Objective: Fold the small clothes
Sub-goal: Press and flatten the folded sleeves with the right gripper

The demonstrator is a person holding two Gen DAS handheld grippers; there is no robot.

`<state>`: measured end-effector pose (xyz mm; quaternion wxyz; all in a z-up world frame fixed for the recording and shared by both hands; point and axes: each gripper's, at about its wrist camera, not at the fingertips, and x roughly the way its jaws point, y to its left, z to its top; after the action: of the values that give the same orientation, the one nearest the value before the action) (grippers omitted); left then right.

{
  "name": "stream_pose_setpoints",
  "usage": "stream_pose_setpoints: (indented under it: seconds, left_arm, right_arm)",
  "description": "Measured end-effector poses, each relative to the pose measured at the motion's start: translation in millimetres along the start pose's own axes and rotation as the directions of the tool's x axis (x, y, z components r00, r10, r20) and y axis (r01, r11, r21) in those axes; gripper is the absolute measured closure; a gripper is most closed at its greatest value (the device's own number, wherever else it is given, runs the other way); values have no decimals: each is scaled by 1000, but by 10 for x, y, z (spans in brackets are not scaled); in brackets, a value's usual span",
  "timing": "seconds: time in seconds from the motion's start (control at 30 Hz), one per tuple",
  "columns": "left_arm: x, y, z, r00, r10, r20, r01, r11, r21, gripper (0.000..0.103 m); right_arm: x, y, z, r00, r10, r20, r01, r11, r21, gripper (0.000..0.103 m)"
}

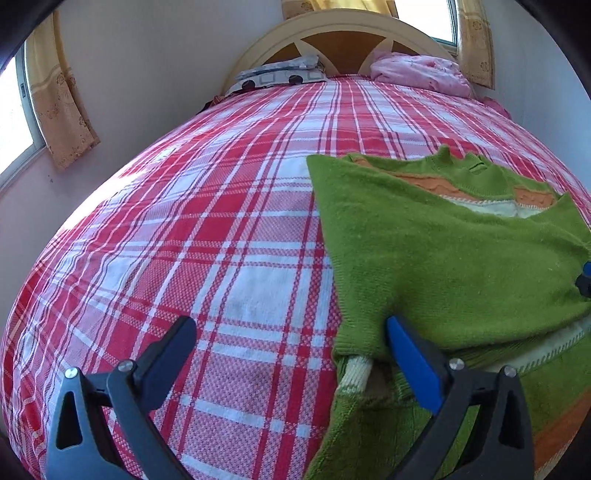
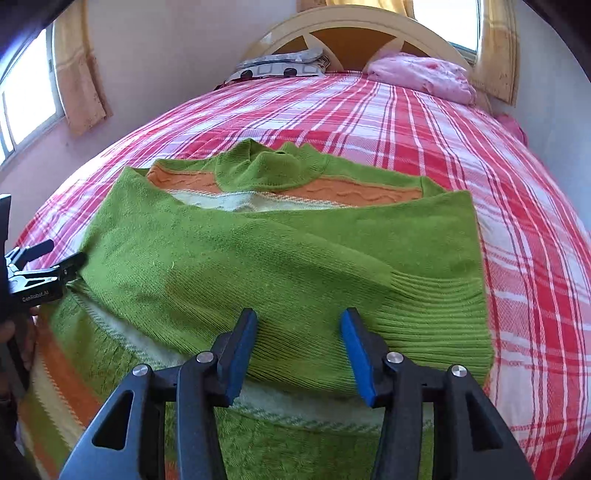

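A small green sweater [image 2: 280, 258] with orange and cream stripes lies flat on the bed, both sleeves folded across its chest. It also shows in the left wrist view [image 1: 443, 258] at right. My left gripper [image 1: 291, 332] is open at the sweater's left edge, its right finger touching the knit; it shows too in the right wrist view [image 2: 55, 258]. My right gripper [image 2: 299, 332] is open, its fingers standing over the ribbed cuff [image 2: 436, 314] of the top sleeve. Its tip shows in the left wrist view [image 1: 585, 280].
The bed has a red and white plaid cover [image 1: 221, 240]. A patterned pillow [image 1: 280, 74] and a pink blanket [image 1: 421, 72] lie by the headboard [image 1: 343, 29]. Walls and curtained windows stand on the left and behind.
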<state>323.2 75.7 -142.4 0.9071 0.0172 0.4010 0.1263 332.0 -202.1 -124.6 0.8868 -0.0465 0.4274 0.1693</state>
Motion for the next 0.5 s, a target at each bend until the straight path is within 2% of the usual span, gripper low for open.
stream_pose_setpoints:
  seconds: [0.17,0.5]
  left_arm:
    - [-112,24,-12,999,-18,30,18,1000,-6,0]
    - [-689,130,-298,992,-82,97,84,996,-24,0]
  right_arm:
    - [-189,-203,6,1000,8,-8,-7,995,96,53]
    - [-558,-60,-302,999,19,32,-22,996,82,47]
